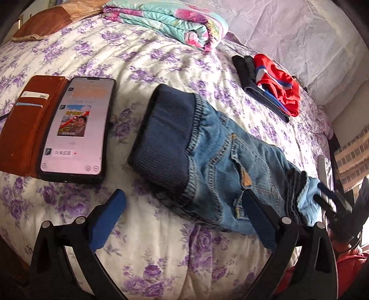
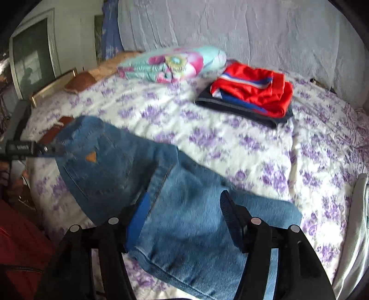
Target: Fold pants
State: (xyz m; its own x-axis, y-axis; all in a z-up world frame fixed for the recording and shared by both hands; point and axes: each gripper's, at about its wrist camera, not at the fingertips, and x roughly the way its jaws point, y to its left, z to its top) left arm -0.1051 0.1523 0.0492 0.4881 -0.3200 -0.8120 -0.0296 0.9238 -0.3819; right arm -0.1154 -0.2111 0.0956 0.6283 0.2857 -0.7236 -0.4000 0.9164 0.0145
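Small blue jeans (image 1: 214, 159) with a dark ribbed waistband lie folded on the flowered bed cover (image 1: 147, 57). My left gripper (image 1: 184, 200) is open just in front of the waistband end, its right finger (image 1: 258, 217) against the denim. In the right wrist view the jeans (image 2: 184, 214) fill the foreground, and my right gripper (image 2: 184, 217) is open with its fingers on either side of the folded leg end. The right gripper also shows at the far right of the left wrist view (image 1: 327, 196), at the jeans' leg end.
A phone (image 1: 78, 129) in an open brown wallet case (image 1: 30, 124) lies left of the jeans. A folded stack of red and dark clothes (image 1: 274, 85) (image 2: 249, 94) sits behind. A rolled floral quilt (image 1: 166, 20) (image 2: 173, 62) lies at the bed's far side.
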